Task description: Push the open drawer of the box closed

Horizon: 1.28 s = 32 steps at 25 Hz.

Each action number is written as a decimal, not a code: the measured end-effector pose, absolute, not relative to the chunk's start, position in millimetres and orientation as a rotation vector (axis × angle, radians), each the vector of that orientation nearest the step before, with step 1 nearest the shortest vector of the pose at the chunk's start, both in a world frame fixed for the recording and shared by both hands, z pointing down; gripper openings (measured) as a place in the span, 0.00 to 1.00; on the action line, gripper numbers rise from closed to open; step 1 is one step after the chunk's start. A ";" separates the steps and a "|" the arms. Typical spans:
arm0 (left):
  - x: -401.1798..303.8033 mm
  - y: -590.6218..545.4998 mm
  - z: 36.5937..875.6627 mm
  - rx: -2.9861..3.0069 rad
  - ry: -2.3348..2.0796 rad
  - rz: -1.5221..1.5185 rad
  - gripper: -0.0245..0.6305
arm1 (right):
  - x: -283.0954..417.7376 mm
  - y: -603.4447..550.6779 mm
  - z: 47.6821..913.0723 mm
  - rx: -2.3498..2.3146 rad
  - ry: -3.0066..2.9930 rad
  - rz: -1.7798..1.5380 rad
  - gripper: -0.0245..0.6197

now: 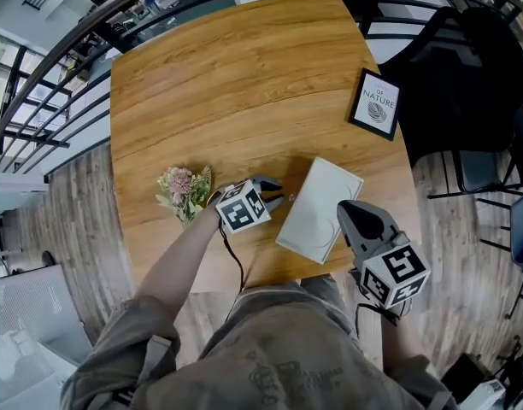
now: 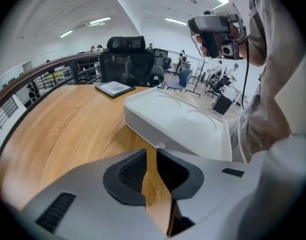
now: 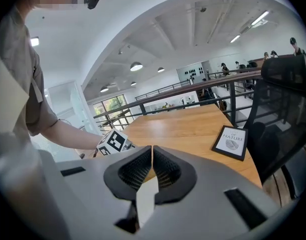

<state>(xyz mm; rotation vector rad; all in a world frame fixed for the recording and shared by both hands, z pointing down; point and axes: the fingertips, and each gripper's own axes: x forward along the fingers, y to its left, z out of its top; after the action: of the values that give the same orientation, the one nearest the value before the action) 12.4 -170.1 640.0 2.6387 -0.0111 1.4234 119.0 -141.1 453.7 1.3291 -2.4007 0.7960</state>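
The box (image 1: 320,209), a smooth, flat white rectangle, lay on the wood-grain worktop (image 1: 236,84). The left tongs (image 2: 152,153) stood narrowly apart and empty, the right tongs (image 3: 152,149) pressed together.

The white, flat, rectangular box (image 1: 320,207) lies askew on the wooden bench (image 1: 236,84) near its front edge, two shallow round outlines in its lid, its drawer (image 2: 179,137) with a small knob (image 2: 159,145) sitting flush with the side.

A black-framed card (image 1: 375,103) near the table's (image 1: 244,75) far right edge reads "OF NATURE" above a leaf drawing; smaller print above it is illegible.
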 end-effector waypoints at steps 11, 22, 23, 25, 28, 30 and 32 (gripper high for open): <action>4.0 -211.6 475.4 2.853 -0.716 0.809 0.07 | 137.9 -151.3 361.2 1.498 -2.533 0.442 0.09; -5.0 -197.7 311.4 3.008 -1.082 0.343 0.07 | 147.9 -137.0 269.6 1.575 -2.647 0.208 0.09; -5.5 -194.0 302.0 3.009 -1.094 0.310 0.07 | 147.3 -134.8 263.2 1.573 -2.658 0.195 0.09; -8.0 -187.3 287.3 3.007 -1.115 0.263 0.07 | 145.5 -130.6 251.6 1.567 -2.679 0.171 0.09; -13.2 -179.6 274.3 3.010 -1.155 0.233 0.07 | 143.9 -125.2 239.1 1.559 -2.702 0.143 0.09; -15.7 -175.4 270.2 3.019 -1.180 0.232 0.07 | 142.5 -122.2 236.7 1.550 -2.709 0.140 0.09; -16.8 -172.7 269.5 3.024 -1.199 0.243 0.07 | 141.2 -119.4 239.0 1.537 -2.710 0.150 0.09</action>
<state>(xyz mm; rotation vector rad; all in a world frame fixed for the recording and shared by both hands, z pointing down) -16.8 -172.7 269.5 3.0242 -1.1995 0.2434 141.2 -119.4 239.0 1.5372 -2.7099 0.1498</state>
